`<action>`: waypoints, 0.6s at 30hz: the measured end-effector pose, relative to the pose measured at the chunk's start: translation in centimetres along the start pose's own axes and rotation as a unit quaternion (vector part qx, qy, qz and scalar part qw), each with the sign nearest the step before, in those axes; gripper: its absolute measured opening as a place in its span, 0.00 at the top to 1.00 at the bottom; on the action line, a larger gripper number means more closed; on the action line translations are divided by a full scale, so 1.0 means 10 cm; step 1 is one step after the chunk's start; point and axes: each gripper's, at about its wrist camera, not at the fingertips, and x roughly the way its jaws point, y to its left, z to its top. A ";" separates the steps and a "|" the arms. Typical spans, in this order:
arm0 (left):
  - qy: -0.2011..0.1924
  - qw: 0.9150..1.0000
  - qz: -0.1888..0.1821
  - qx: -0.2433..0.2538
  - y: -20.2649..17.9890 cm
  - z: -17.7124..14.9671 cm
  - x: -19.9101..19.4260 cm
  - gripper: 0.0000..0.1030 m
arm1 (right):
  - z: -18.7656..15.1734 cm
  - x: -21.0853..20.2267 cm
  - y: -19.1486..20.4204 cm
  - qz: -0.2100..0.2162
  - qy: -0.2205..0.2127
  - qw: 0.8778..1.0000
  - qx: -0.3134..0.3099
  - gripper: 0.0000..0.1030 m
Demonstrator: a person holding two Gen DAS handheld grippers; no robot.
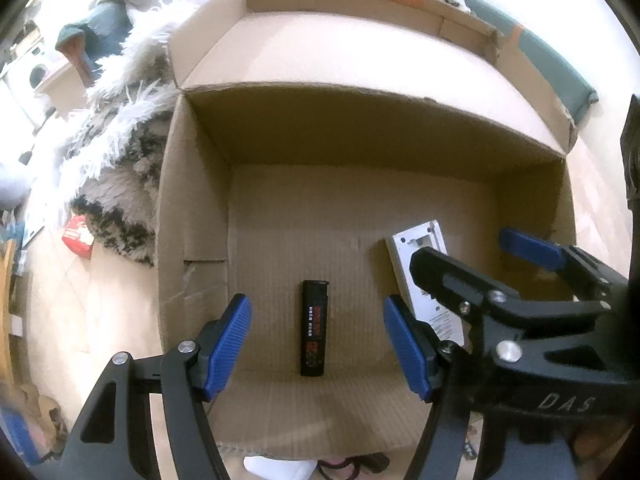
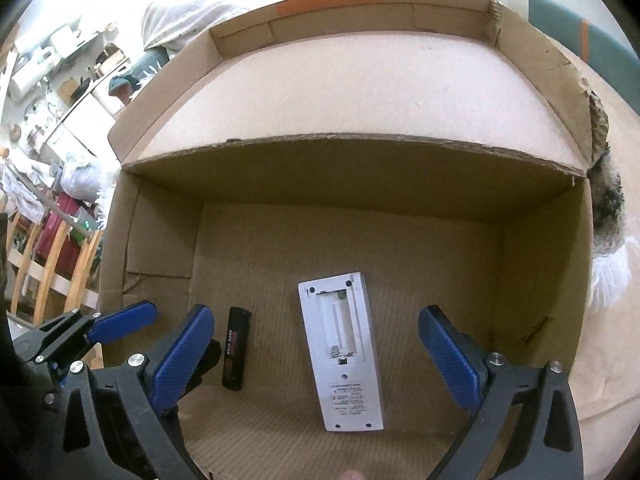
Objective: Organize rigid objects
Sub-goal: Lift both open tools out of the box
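Note:
A black lighter (image 1: 314,328) lies on the floor of an open cardboard box (image 1: 360,208), between and below the blue pads of my left gripper (image 1: 318,344), which is open and touches nothing. To its right lies a white remote (image 2: 342,350), back side up with its battery bay uncovered. My right gripper (image 2: 320,356) hangs open above the remote, its pads wide apart and clear of it. The lighter (image 2: 237,348) shows left of the remote in the right wrist view. The right gripper's blue fingers (image 1: 528,248) cover part of the remote (image 1: 420,264) in the left wrist view.
The box (image 2: 540,280) has tall walls and a raised flap at the back. A shaggy white and grey rug (image 1: 120,152) lies left of the box, with a small red pack (image 1: 78,236) on the floor beside it. Wooden chair legs (image 2: 52,264) stand far left.

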 end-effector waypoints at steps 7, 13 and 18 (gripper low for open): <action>-0.015 1.000 0.002 0.005 0.02 0.00 -0.16 0.36 | 0.03 -0.18 -0.03 0.005 -0.025 1.000 0.009 0.00; -0.025 1.000 0.009 0.010 -0.02 -0.03 -0.41 0.36 | 0.01 -0.46 -0.13 0.015 -0.049 0.998 0.031 0.00; -0.038 0.999 0.010 -0.011 0.02 -0.04 -0.64 0.36 | -0.08 -0.71 -0.12 0.012 -0.060 0.998 0.026 0.00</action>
